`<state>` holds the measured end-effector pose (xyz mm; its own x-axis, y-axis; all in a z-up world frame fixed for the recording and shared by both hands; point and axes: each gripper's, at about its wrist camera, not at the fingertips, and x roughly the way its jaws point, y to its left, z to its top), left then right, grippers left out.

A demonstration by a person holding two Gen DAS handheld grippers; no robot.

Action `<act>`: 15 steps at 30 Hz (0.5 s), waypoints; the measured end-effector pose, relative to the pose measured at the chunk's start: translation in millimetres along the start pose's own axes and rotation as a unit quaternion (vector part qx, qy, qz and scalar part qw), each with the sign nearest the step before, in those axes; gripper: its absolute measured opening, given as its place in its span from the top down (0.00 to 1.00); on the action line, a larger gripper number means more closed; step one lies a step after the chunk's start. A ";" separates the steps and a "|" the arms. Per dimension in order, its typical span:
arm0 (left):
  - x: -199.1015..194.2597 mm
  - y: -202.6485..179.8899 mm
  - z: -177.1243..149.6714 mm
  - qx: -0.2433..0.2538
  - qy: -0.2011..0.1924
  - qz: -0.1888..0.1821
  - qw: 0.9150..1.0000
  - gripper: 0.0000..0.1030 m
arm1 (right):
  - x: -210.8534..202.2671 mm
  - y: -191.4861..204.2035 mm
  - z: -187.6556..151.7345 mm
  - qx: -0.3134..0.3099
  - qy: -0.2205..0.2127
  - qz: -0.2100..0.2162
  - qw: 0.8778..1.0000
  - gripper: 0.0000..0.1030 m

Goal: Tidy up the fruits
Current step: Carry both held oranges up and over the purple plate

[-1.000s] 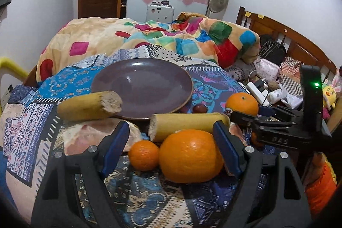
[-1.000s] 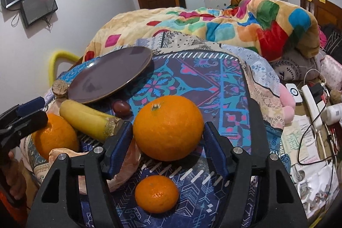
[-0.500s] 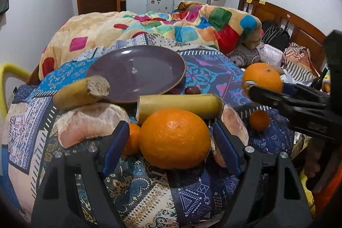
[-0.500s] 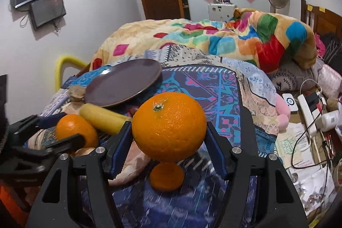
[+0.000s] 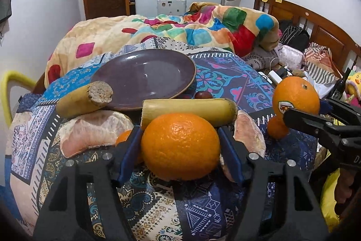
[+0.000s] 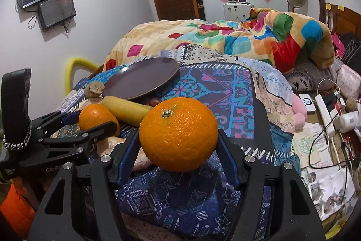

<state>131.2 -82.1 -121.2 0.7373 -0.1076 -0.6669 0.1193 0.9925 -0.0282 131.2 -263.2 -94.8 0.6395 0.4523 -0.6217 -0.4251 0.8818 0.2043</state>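
Note:
My left gripper (image 5: 179, 148) is shut on a large orange (image 5: 180, 146), just above the patterned cloth. My right gripper (image 6: 178, 143) is shut on a second large orange (image 6: 178, 136) and holds it lifted; it also shows in the left wrist view (image 5: 295, 96) at the right. An empty brown plate (image 5: 144, 78) lies beyond, also in the right wrist view (image 6: 142, 78). Two yellow sugarcane pieces (image 5: 187, 110) (image 5: 83, 98), two peeled pomelo pieces (image 5: 94, 130) (image 5: 248, 132) and small tangerines (image 5: 276, 128) (image 5: 124, 137) lie in front of the plate.
The fruit lies on a round surface covered by a blue patterned cloth (image 5: 225, 83). A bed with a colourful blanket (image 5: 180, 31) is behind. A yellow chair back (image 5: 9, 87) stands at the left. Power strip, cables and papers (image 6: 325, 119) clutter the right.
Both grippers have closed on their oranges. The right gripper has lifted its orange off the cloth. The left gripper has moved in around its orange and raised slightly.

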 end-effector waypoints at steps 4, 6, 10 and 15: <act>-2.1 1.9 3.0 0.001 0.003 -0.002 1.000 0.35 | -0.3 1.9 -1.4 -0.001 0.001 0.001 1.000 0.39; -4.8 4.5 5.1 -0.004 -0.002 -0.001 1.000 0.35 | -0.5 3.2 -1.0 -0.002 0.000 0.002 1.000 0.39; -15.1 11.8 9.6 -0.016 -0.020 0.002 1.000 0.35 | -2.0 6.3 0.0 -0.004 -0.004 0.003 1.000 0.39; -27.0 20.3 18.1 -0.020 -0.033 -0.002 0.999 0.35 | -3.1 9.9 4.3 -0.008 -0.009 0.005 1.000 0.39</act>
<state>125.8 -60.1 -90.3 0.7793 -0.1140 -0.6163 0.0962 0.9934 -0.0622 127.8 -255.3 -87.6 0.6471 0.4631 -0.6056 -0.4414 0.8753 0.1977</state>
